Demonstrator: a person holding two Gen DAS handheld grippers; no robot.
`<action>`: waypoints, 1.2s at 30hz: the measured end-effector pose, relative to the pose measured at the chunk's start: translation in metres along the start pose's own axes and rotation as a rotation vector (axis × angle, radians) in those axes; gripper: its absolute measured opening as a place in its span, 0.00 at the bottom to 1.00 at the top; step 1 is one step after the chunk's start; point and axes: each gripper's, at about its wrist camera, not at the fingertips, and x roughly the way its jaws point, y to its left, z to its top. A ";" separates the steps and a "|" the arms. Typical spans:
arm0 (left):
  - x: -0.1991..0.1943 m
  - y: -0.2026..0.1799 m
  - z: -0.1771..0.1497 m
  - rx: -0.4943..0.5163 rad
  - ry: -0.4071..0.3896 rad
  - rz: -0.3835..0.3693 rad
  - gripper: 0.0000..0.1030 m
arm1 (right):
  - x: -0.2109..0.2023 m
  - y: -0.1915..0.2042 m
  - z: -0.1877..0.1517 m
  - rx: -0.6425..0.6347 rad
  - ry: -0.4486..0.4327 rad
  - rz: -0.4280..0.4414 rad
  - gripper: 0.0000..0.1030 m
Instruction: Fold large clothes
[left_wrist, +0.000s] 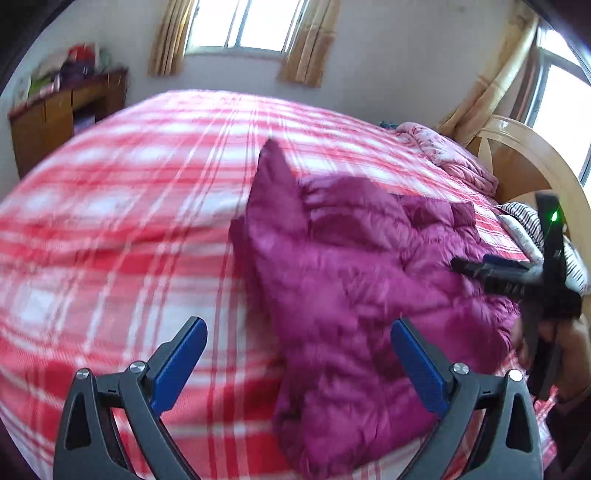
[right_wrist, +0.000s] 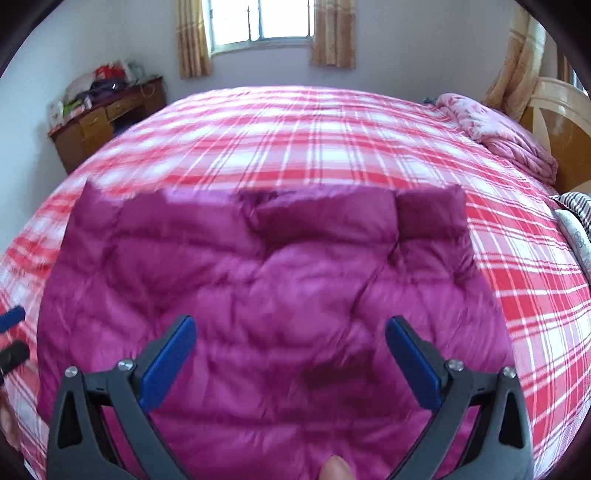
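Seemingly empty, wide-open hand-held gripper (right_wrist: 290, 332) above jacket (right_wrist: 258, 280)

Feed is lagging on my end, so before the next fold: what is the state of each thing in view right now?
Left gripper: open, holding nothing.
Right gripper: open, holding nothing, above the jacket.
Magenta puffer jacket: lying on the bed, part of it raised to a point in the left wrist view.
Plaid bedsheet: spread over the bed.
Pink quilt: bunched by the headboard.
Curtains: drawn open.
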 end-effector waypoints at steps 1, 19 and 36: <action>0.001 0.001 -0.005 -0.005 0.003 -0.004 0.97 | 0.007 0.006 -0.007 -0.036 0.011 -0.023 1.00; 0.019 -0.001 -0.046 -0.156 0.041 -0.106 0.98 | -0.020 0.004 -0.052 -0.072 0.006 -0.042 1.00; 0.011 -0.017 -0.056 -0.236 -0.073 -0.259 0.91 | -0.016 -0.002 -0.073 -0.004 -0.096 -0.052 1.00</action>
